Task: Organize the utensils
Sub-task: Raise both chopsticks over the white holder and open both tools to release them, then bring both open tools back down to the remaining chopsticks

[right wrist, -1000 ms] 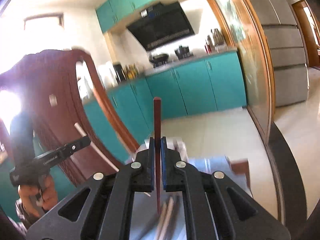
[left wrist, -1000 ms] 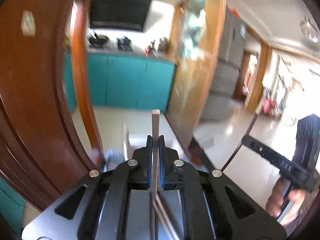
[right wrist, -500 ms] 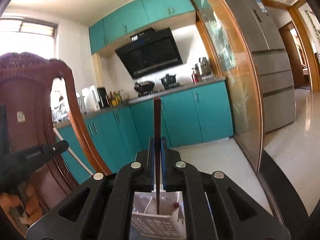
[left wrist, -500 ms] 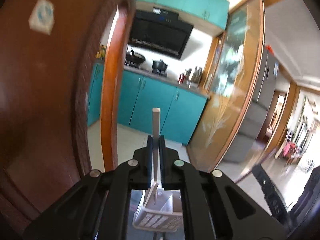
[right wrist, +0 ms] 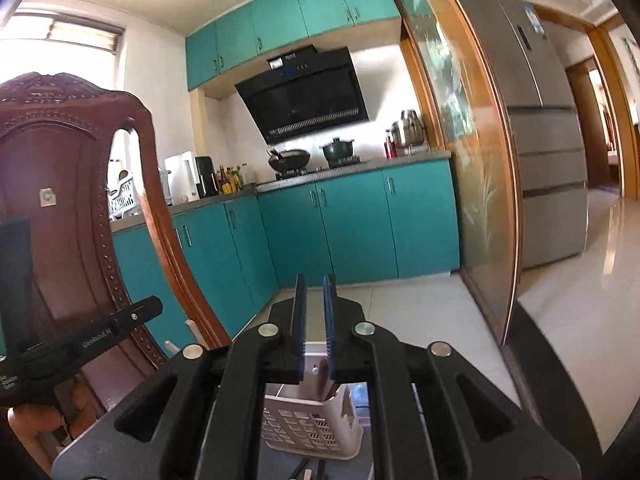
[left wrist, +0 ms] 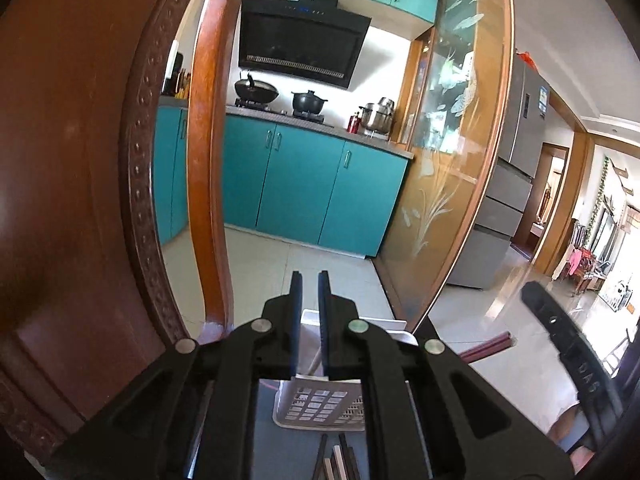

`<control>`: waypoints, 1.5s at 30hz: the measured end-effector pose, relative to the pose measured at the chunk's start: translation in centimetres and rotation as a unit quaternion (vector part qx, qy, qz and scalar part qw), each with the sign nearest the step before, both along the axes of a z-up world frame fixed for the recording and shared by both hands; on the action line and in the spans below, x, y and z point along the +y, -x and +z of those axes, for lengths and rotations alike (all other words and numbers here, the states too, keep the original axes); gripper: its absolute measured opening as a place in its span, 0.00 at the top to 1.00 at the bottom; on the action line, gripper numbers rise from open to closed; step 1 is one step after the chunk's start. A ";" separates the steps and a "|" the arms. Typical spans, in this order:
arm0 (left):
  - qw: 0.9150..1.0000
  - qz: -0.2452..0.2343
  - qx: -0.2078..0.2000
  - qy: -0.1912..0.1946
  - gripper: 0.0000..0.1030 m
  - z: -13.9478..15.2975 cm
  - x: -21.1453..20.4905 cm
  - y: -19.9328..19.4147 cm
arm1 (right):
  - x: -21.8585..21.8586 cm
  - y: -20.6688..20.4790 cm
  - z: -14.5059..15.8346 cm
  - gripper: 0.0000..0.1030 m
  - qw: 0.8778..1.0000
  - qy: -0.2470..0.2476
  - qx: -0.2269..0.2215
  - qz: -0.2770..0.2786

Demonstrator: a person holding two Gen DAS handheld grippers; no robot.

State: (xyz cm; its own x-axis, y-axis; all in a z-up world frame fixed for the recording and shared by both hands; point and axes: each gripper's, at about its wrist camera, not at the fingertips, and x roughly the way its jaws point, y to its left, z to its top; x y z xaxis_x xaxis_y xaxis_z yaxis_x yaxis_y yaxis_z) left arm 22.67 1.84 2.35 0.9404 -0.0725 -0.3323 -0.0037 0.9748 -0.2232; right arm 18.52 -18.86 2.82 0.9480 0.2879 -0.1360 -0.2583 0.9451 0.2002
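A: Where are the chopsticks (left wrist: 334,460)?

B: Loose on the worktop, bottom centre, just before the white basket (left wrist: 320,404). Both the left tool (left wrist: 309,320) and right tool (right wrist: 313,320) stand apart, empty.

A: Handling?

B: Probably light, stiff, slippery; pinch one mid-length.

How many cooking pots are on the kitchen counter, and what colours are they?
Black: 2, the round black wok and the black lidded pot
Silver: 1, the shiny steel pot
Total: 3
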 end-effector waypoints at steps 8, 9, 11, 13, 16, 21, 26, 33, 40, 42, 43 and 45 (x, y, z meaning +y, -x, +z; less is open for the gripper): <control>0.998 0.011 -0.055 -0.007 0.91 -0.6 0.4 3.3 | 2.5 1.6 -5.6 0.81 0.974 0.082 0.099 0.185; 0.998 0.014 -0.053 -0.016 0.89 -1.0 0.3 3.5 | 2.9 0.6 -7.2 0.81 0.969 0.094 0.141 0.181; 0.999 0.010 -0.032 -0.034 0.88 -2.5 -0.1 3.2 | 4.0 -1.8 -11.5 0.81 0.950 0.129 0.242 0.152; 0.999 0.000 0.003 -0.036 0.86 -4.4 -0.2 2.5 | 5.0 -3.8 -15.3 0.81 0.924 0.164 0.321 0.127; 0.997 -0.023 0.075 -0.021 0.84 -7.7 0.1 1.2 | 5.4 -5.2 -18.2 0.81 0.903 0.160 0.379 0.122; 0.980 -0.057 0.192 -0.010 0.77 -12.2 0.1 -1.2 | 5.5 -6.0 -20.3 0.81 0.886 0.158 0.419 0.120; 0.964 -0.075 0.253 -0.035 0.69 -14.8 -0.6 -1.8 | 3.2 -6.6 -20.5 0.80 0.881 0.153 0.438 0.093; 0.939 -0.122 0.311 -0.079 0.64 -18.0 -3.5 -1.6 | 4.0 -6.3 -20.9 0.74 0.884 0.187 0.423 0.074; 0.923 -0.136 0.347 -0.093 0.64 -20.6 -4.4 -1.2 | 3.5 -6.2 -20.8 0.74 0.884 0.186 0.421 0.078; 0.922 -0.142 0.351 -0.085 0.64 -20.9 -4.5 -1.1 | 3.8 -6.5 -20.9 0.74 0.884 0.190 0.419 0.078; 0.922 -0.144 0.351 -0.083 0.64 -21.1 -4.6 -1.0 | 3.9 -6.4 -20.9 0.74 0.884 0.193 0.418 0.079; 0.922 -0.148 0.349 -0.081 0.64 -21.1 -4.7 -0.9 | 4.3 -6.1 -20.8 0.79 0.885 0.198 0.413 0.088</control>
